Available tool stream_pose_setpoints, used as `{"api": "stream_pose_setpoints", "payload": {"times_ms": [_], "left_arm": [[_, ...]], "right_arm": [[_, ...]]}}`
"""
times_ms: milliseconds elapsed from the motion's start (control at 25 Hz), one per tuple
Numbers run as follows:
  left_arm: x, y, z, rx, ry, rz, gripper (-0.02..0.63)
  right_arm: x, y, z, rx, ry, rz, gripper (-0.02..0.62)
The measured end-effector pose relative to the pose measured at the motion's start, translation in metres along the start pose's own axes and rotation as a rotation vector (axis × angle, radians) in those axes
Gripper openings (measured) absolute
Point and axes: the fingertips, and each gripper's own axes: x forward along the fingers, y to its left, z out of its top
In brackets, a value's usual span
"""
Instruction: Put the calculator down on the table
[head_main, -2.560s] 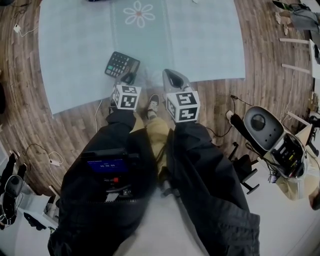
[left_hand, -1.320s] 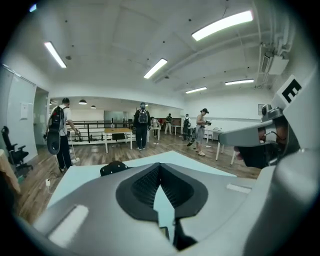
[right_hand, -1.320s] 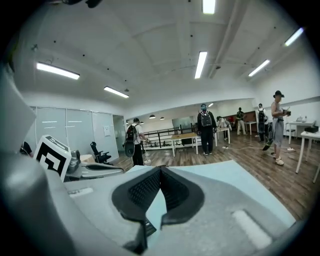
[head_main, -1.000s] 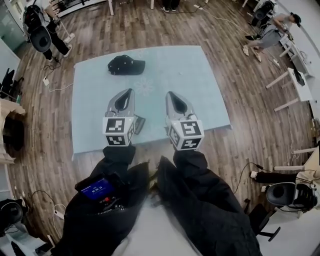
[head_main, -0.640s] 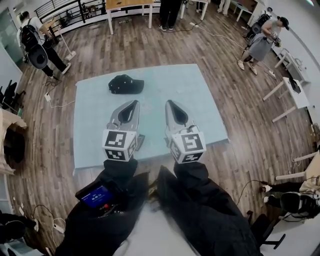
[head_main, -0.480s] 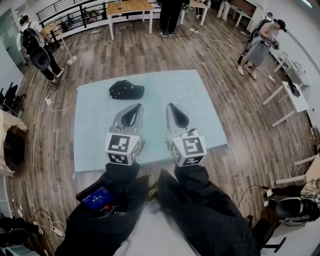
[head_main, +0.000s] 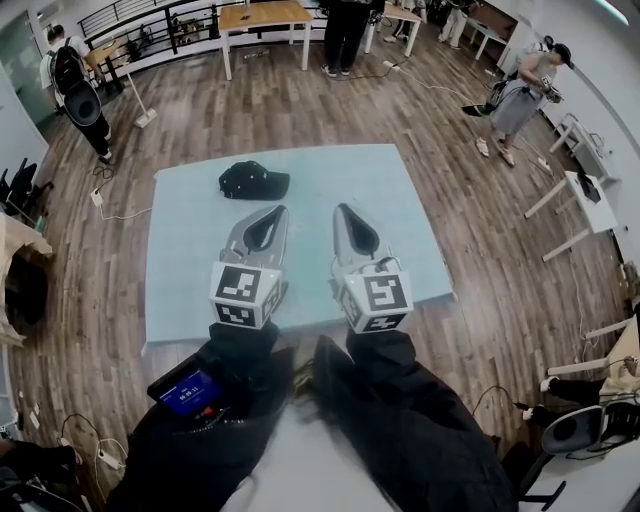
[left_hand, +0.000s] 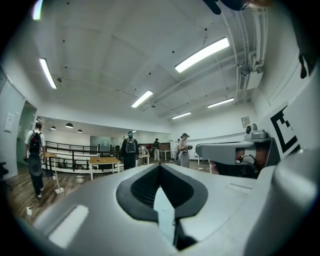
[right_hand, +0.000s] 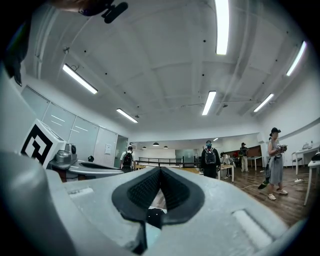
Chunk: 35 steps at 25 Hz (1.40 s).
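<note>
Nearest are the person's two black sleeves (head_main: 410, 430), and one small device with a blue screen (head_main: 190, 390) sits by the left one. Each hand holds one gripper with one black-and-white marker cube on it. The left gripper (head_main: 272, 212) has its two jaws pressed together with nothing between them. The right gripper (head_main: 343, 210) has its jaws together and empty as well. Both point forward, side by side, above the light-blue rectangular worktop (head_main: 330, 170). The one dark calculator (head_main: 277, 292) lies on this worktop near its front edge. Only a thin sliver of it shows, just right of the left gripper's cube. Further back on the worktop lies one black cap (head_main: 253, 181), well apart from the grippers. Beyond is the brown wooden floor (head_main: 470, 200), where three people stand far off.
</note>
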Motion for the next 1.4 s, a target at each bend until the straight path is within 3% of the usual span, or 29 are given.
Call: {"api": "stream_pose_setpoints", "payload": {"times_ms": [800, 1400], "left_arm": [[-0.004, 0.013, -0.005, 0.01, -0.003, 0.036, 0.002], [-0.005, 0.009, -0.005, 0.003, -0.008, 0.019, 0.002]], "right_arm": [[0.0, 0.004, -0.009, 0.003, 0.0, 0.01, 0.0], [-0.009, 0.005, -0.006, -0.009, 0.002, -0.017, 0.0]]}}
